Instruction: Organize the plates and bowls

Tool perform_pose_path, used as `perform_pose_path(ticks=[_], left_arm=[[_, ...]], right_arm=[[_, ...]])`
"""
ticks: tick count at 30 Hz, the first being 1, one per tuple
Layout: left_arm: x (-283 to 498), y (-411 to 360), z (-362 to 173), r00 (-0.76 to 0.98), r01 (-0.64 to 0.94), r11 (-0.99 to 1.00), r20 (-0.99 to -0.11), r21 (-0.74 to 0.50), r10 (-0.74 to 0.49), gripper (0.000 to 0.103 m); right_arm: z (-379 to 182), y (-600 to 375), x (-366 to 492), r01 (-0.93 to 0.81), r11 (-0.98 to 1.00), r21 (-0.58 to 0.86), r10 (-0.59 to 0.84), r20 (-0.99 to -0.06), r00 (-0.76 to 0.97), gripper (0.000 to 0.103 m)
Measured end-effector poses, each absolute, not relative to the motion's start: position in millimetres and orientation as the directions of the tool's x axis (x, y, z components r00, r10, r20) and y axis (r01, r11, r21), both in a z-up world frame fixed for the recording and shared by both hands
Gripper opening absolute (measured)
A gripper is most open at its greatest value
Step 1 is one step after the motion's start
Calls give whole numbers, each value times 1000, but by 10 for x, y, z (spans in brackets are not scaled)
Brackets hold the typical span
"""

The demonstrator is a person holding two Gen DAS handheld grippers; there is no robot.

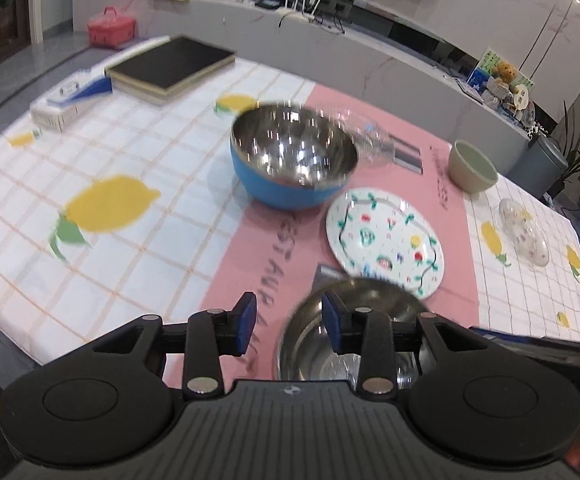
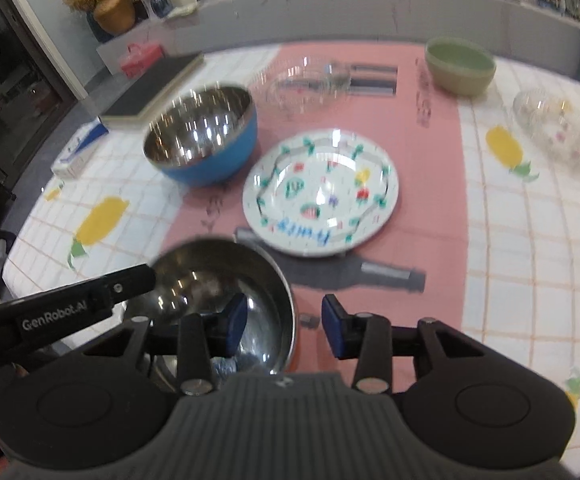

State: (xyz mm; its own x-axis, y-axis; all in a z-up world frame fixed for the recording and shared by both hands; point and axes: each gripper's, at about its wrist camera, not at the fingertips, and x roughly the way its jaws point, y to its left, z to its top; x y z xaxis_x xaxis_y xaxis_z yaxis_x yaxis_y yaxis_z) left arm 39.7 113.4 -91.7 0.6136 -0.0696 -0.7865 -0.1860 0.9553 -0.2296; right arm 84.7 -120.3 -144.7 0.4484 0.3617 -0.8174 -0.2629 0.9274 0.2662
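Observation:
A small steel bowl (image 1: 309, 344) (image 2: 202, 276) sits on the pink mat (image 1: 274, 240), close below both grippers. My left gripper (image 1: 290, 322) is open, its blue pads on either side of the bowl's left rim without pressing it. My right gripper (image 2: 284, 322) is open too and straddles the right rim. One black finger of the left gripper (image 2: 130, 282) reaches over the bowl in the right wrist view. Beyond stand a blue steel-lined bowl (image 1: 290, 160) (image 2: 202, 136), a painted plate (image 1: 385, 240) (image 2: 321, 192) and a green bowl (image 1: 471, 168) (image 2: 459, 66).
A clear glass bowl (image 1: 369, 136) (image 2: 305, 84) stands behind the plate, and a clear glass dish (image 1: 523, 232) (image 2: 557, 132) lies at the right. A black book (image 1: 170, 68) and a white box (image 1: 66, 108) lie at the far left of the lemon-print cloth (image 1: 110, 208).

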Motion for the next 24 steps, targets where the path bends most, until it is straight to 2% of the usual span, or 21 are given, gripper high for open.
perform_pose_path(ticks=[13, 17, 24], left_arm=[[943, 1425, -249, 677, -98, 984, -735, -146, -42, 42], [1173, 1536, -296, 666, -88, 988, -745, -126, -35, 44], [1536, 1781, -590, 634, -101, 977, -769, -189, -83, 52]], right_arm=[[-972, -1006, 1358, -290, 922, 255, 375, -775, 509, 47], [-977, -851, 1550, -288, 925, 249, 367, -783, 501, 49], [-1183, -615, 1955, -266, 926, 267, 363, -820, 442, 50]])
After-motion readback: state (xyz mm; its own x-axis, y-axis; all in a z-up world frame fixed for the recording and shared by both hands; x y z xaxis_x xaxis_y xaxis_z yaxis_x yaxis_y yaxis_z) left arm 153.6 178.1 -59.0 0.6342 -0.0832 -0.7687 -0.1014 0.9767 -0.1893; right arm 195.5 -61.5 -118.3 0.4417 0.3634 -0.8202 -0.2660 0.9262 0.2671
